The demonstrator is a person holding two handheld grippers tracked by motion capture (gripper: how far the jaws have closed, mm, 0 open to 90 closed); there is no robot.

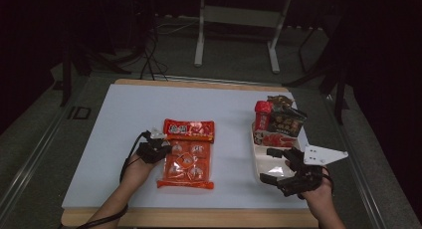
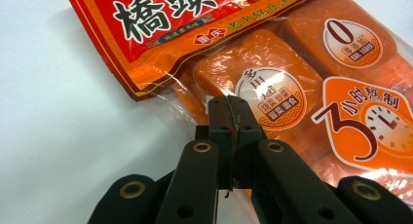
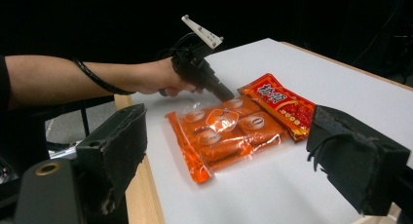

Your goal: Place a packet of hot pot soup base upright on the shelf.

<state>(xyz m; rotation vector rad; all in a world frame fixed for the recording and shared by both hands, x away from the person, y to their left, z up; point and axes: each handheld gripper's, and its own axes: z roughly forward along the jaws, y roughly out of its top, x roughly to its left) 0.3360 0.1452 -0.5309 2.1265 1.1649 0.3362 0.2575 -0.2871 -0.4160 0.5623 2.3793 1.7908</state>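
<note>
Closed left gripper (image 2: 229, 117) jaws pinch orange snack bag (image 2: 302, 87) edge.

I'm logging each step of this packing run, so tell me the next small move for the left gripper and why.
Probably lift a little. The left gripper has its jaws pressed together at the clear edge of the orange snack packet, apparently pinching the film, while the packet lies flat on the white table. The right gripper waits open beside the white tray of snacks, a likely destination.
</note>
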